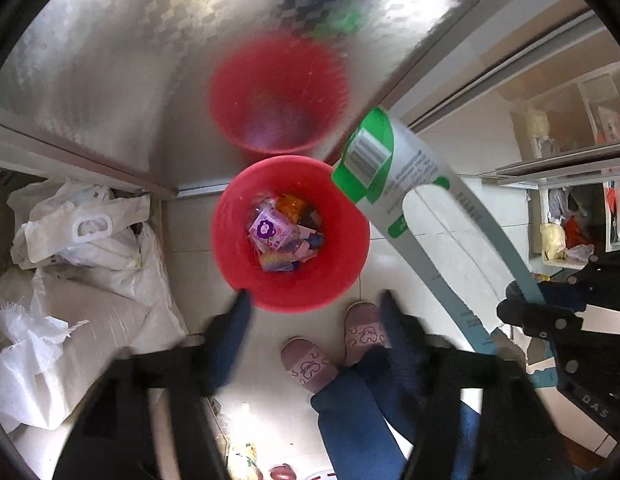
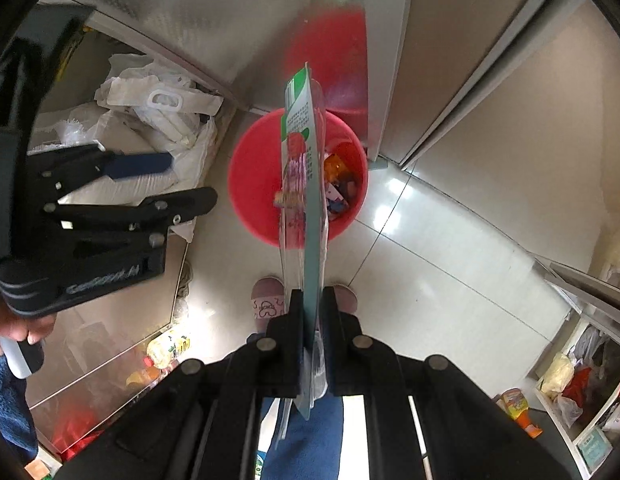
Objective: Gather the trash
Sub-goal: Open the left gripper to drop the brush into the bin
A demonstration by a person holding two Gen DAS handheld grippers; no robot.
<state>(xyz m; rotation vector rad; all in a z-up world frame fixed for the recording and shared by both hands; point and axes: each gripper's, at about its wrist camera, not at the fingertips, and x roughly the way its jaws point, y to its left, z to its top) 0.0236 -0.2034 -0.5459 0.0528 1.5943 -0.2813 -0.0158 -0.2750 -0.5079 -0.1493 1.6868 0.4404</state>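
A red bin [image 1: 342,264] stands on the tiled floor against a shiny metal door and holds several colourful wrappers [image 1: 273,232]. My left gripper [image 1: 314,302] hangs straight above the bin's near rim, open, with nothing between its fingers. From the right wrist view the left gripper [image 2: 187,180] appears at the left, jaws apart. My right gripper [image 2: 312,295] is shut on a flat teal, white and green card package [image 2: 310,200], which sticks out edge-on over the bin [image 2: 249,184]. In the left wrist view the package [image 1: 422,184] slants from the right gripper [image 1: 540,306] to the bin's far right rim.
The metal door mirrors the bin [image 1: 277,96]. White sacks and bags [image 1: 89,248] are piled left of the bin. A person's pink slippers [image 1: 305,364] stand just before it. Shelves with bags [image 1: 570,236] are at the right. A bottle [image 2: 169,346] lies near the lower left.
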